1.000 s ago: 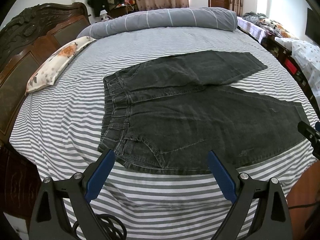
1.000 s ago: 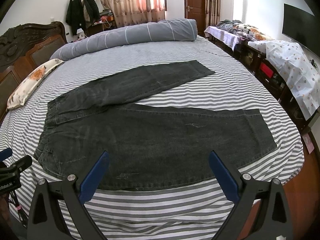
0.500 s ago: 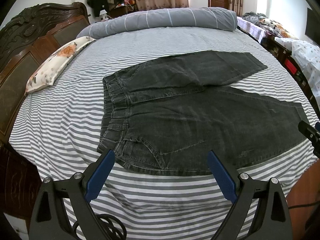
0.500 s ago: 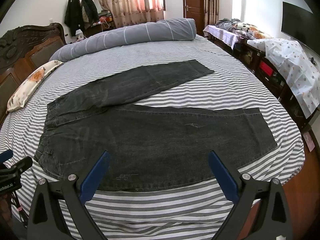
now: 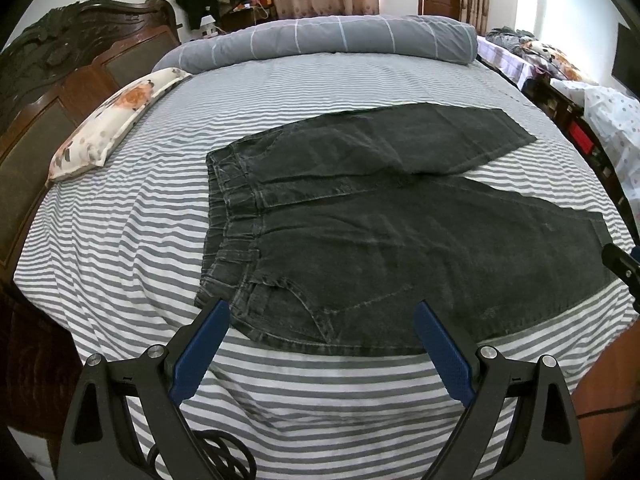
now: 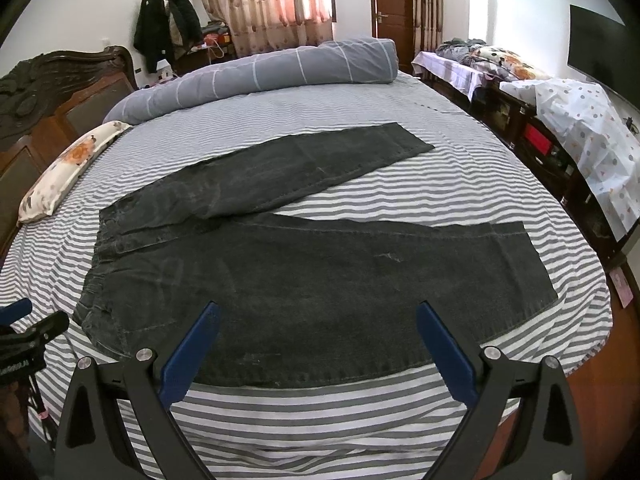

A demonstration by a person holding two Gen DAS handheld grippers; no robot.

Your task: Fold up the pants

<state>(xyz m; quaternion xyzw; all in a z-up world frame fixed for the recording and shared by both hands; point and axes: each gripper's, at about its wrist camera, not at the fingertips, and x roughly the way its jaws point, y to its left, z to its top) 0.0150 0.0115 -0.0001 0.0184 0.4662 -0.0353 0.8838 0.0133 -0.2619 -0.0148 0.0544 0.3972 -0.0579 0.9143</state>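
Both the left claw (image 5: 322,336) and right claw (image 6: 318,338) are hanging spread over limp, heavyish black jeans (image 6: 320,272); waistband (image 5: 230,220) and hem are looking like the best holds.

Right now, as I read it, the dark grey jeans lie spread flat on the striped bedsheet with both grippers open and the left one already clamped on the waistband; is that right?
Not quite. The left gripper is open and holds nothing; it hangs just short of the waistband, as the left wrist view shows. The rest stands: the dark grey jeans lie flat on the striped bedsheet and the right gripper is open too.
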